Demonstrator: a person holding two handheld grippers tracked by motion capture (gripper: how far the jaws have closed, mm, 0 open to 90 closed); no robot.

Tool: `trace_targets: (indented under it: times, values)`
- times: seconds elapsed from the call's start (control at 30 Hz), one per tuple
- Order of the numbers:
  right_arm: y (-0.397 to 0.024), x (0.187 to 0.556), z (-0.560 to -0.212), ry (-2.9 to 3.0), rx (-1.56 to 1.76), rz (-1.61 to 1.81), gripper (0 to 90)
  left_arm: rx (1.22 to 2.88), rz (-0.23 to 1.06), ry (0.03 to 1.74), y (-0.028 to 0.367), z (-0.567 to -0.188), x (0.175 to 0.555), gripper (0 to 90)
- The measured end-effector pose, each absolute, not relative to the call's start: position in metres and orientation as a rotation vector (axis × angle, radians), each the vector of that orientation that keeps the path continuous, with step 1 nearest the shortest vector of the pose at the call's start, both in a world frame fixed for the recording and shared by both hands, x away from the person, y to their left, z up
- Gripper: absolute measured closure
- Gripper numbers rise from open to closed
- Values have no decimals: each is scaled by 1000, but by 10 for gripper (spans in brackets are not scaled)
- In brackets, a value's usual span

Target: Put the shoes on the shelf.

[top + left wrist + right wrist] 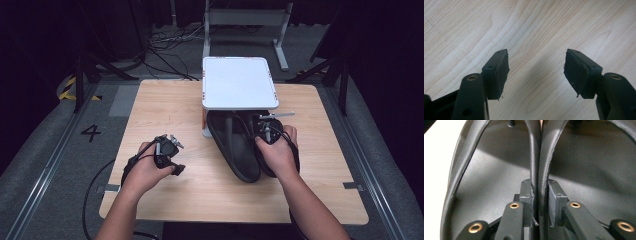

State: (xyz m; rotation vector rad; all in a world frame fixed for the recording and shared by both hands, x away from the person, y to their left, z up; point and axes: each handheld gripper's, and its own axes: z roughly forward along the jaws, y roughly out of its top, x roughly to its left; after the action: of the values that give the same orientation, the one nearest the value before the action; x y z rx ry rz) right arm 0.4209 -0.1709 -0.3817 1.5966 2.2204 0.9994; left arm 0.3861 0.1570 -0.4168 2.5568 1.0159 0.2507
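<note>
The right gripper (539,202) is clamped on the inner edges of two black sandals (240,145), pinching both rims together between its pads. The sandals lie side by side on the wooden table (165,100), toes tucked under the white shelf stand (239,82), heels toward the person. They look light and rubbery, with soft, flexible straps and rims that bend under the pads, so I judge a grip on the paired inner edges carries both at once, though the smooth surface could slip if the pinch loosens. The left gripper (536,72) hangs over bare tabletop with its jaws apart and nothing between them. Count: two sandals, one stand, one table, two grippers.
</note>
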Motion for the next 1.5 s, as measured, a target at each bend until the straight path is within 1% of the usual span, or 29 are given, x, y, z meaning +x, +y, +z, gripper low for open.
trace_targets:
  times: [0.2,0.6,0.77,1.1,1.13,1.17,1.2,1.23,1.27,1.5]
  values:
    - [-167,436,-378,2146,1634,1023,771,2559,258,1010,157,-416,386,372]
    - [-149,461,-383,2029,1742,1065,769,2564,243,998,158,-418,386,369]
    - [-143,469,-383,2012,1750,1030,769,2561,239,1012,158,-419,386,365]
    - [-130,483,-396,1962,1791,988,762,2579,244,996,155,-420,386,367]
    - [-128,484,-398,1959,1779,988,747,2576,239,998,155,-420,386,367]
    - [-127,484,-401,1964,1746,984,672,2574,241,994,155,-420,385,366]
    - [-127,484,-403,1957,1718,1011,570,2573,240,992,155,-419,385,364]
    - [-127,482,-404,1935,1685,1070,492,2566,239,991,155,-419,386,363]
    - [-128,478,-404,1927,1645,1094,454,2567,245,993,155,-418,386,363]
    - [-146,461,-397,1940,1568,1147,411,2567,253,975,148,-417,388,362]
